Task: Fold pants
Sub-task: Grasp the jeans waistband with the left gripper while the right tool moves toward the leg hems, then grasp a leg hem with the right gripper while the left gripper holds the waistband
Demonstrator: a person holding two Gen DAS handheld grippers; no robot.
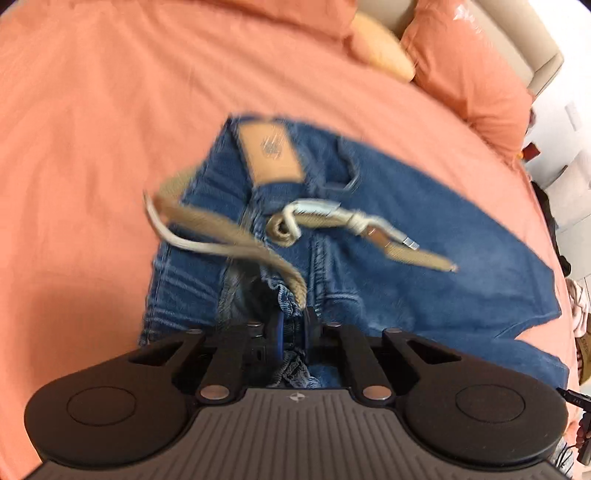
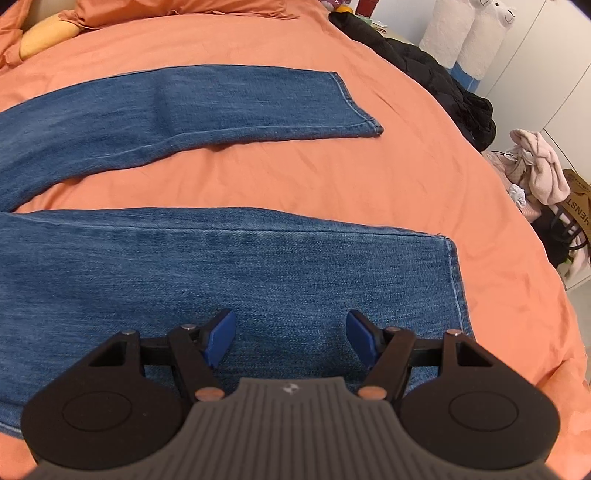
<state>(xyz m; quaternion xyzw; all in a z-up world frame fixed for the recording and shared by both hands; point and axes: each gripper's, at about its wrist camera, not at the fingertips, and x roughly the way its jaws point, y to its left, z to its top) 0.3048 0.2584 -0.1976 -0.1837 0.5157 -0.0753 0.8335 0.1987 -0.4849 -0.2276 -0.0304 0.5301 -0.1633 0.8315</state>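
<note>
Blue jeans (image 1: 406, 240) lie on the orange bed cover (image 1: 92, 147), waist end toward me, with a tan leather patch (image 1: 271, 153) and a loose beige belt (image 1: 229, 229) with a metal buckle across them. My left gripper (image 1: 291, 325) is shut on bunched denim at the waist edge. In the right wrist view both legs lie flat and apart: the far leg (image 2: 221, 103) and the near leg (image 2: 258, 266). My right gripper (image 2: 291, 332) hovers open low over the near leg by its hem; its blue pads (image 2: 221, 332) stand wide, with nothing pinched between them.
Orange pillows (image 1: 465, 74) and a yellow cushion (image 1: 384, 51) sit at the head of the bed. A black garment (image 2: 424, 62) lies along the bed's right edge. Beyond it are a pile of pink clothes (image 2: 535, 166) and white plush rolls (image 2: 461, 33).
</note>
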